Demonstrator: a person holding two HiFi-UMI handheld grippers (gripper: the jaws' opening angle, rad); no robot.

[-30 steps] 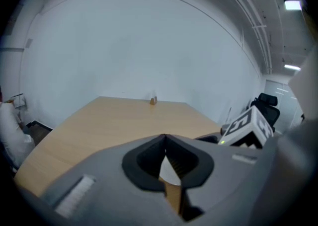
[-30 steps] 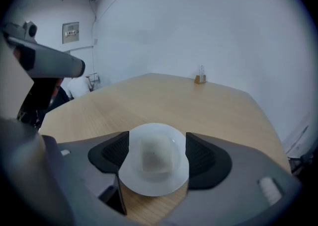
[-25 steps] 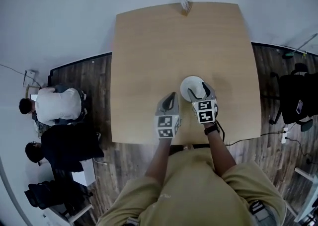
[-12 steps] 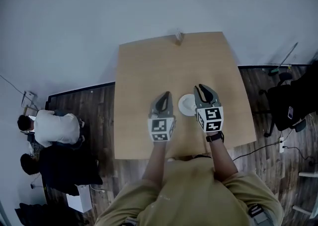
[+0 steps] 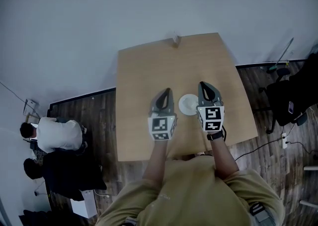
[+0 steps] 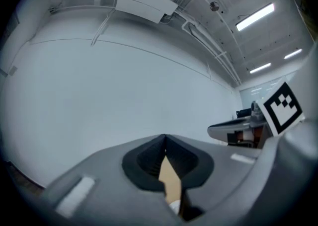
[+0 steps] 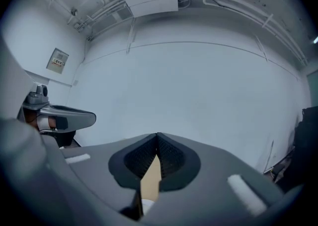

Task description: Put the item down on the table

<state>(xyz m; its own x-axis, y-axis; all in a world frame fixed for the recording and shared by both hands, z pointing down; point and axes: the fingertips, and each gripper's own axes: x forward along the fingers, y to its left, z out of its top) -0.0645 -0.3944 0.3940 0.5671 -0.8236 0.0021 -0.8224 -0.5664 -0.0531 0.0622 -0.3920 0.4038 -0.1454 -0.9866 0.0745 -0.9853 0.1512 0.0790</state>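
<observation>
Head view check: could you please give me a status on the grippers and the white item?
Left gripper shut, empty. Right gripper just closed, nothing between jaws. White round item down on the table, clear of both. Nothing in the way.

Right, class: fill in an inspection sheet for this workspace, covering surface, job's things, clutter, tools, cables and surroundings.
Surface: light wooden table, no marks seen.
Job's things: white round dish lying on the table between the tools, free of both.
Clutter: one small object at the far edge, too small to identify.
Tools: left tool shut, empty; right tool just closed, empty.
Cables: power strip and its cable on the floor, right.
Surroundings: dark wood floor, office chair, two seated people.
</observation>
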